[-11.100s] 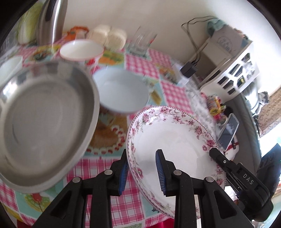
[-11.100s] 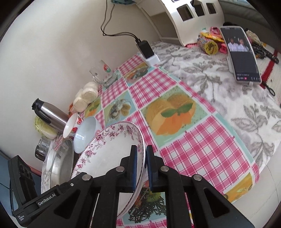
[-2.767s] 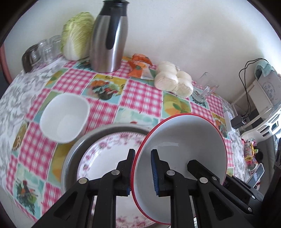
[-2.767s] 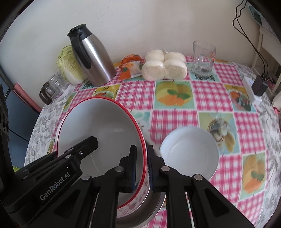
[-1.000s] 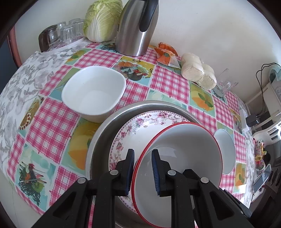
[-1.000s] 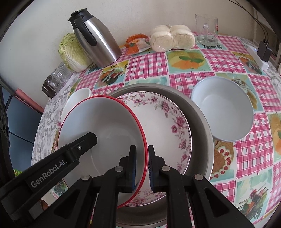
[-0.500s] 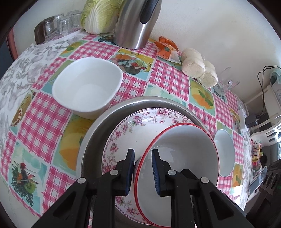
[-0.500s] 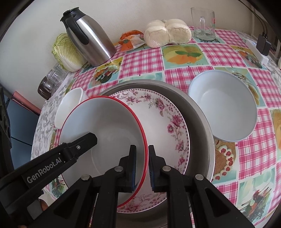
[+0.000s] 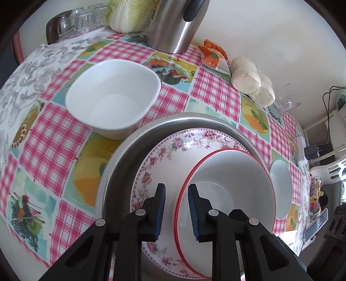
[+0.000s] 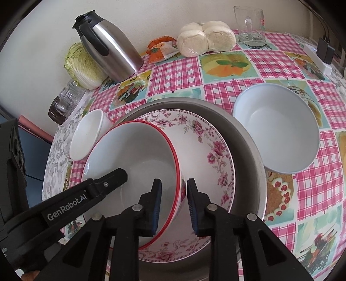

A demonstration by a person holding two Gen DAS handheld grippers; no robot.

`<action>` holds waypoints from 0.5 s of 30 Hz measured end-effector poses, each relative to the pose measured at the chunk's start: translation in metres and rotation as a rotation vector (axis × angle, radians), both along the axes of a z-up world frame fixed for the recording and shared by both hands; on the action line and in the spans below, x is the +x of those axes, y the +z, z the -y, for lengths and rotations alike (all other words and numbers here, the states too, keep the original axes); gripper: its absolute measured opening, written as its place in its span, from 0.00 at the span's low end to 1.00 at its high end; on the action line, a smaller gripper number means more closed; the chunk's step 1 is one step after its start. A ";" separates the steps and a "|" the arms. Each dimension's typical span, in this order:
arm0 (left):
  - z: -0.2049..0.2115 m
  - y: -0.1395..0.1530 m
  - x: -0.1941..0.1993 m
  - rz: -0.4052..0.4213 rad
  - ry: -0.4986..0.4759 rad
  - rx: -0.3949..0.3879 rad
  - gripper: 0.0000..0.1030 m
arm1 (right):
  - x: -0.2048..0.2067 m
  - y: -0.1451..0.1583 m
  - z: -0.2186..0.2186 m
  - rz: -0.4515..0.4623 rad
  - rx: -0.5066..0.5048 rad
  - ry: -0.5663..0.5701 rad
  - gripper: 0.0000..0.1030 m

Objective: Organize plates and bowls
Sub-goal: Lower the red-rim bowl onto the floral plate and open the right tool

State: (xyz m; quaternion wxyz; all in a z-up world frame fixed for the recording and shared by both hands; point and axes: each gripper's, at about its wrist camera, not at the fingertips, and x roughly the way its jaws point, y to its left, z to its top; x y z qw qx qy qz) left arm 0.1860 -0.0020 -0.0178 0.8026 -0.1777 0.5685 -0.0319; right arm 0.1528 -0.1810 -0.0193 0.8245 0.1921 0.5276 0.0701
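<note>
While the red-rimmed white bowl [image 10: 134, 164] sits inside the floral plate [image 10: 207, 151], which itself lies in the wide steel pan [image 10: 248, 149], both pairs of tongs straddle the bowl's rim on opposite sides. The left tongs [image 9: 176, 210] have one blue-padded finger outside the rim and one inside; their jaws have just been opening, and a clear gap shows between each pad and the red edge, so the rim is no longer pinched. The right tongs [image 10: 172, 204] stand likewise, one pad inside the bowl and one outside over the floral plate; their jaws too have just been opening and stand a little apart from the bowl wall. In the right wrist view the bowl leans toward the left side of the plate, its rim tilted rather than level.

On the checked cloth of the desk [image 9: 54, 140], a squarish white bowl [image 9: 112, 97] stands just beside the pan's far left edge, and a pale blue round bowl [image 10: 279, 129] stands just beside its right edge. Along the wall are a steel thermos jug [image 10: 110, 49], a Chinese cabbage [image 10: 80, 67], an orange packet [image 10: 162, 50], a bag of buns [image 10: 205, 39] and a glass mug [image 10: 250, 26]. Upturned glasses [image 9: 75, 19] stand at the desk's far left corner.
</note>
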 end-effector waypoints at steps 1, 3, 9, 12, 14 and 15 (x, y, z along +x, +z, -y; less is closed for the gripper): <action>-0.001 0.002 -0.001 0.003 0.001 -0.007 0.24 | -0.001 0.002 0.000 0.003 -0.004 0.000 0.25; -0.003 0.006 -0.002 0.011 0.004 -0.022 0.24 | -0.003 0.007 0.001 0.010 -0.011 -0.001 0.27; -0.006 0.016 -0.007 0.028 0.011 -0.054 0.47 | -0.007 0.016 0.003 0.005 -0.014 -0.002 0.32; -0.005 0.026 -0.010 0.055 -0.007 -0.077 0.47 | -0.009 0.021 0.004 0.006 -0.012 0.000 0.32; -0.001 0.031 -0.011 0.070 -0.023 -0.087 0.48 | -0.011 0.025 0.003 0.020 0.000 0.012 0.32; 0.000 0.034 -0.012 0.073 -0.026 -0.077 0.48 | -0.011 0.027 0.002 0.024 0.006 0.017 0.35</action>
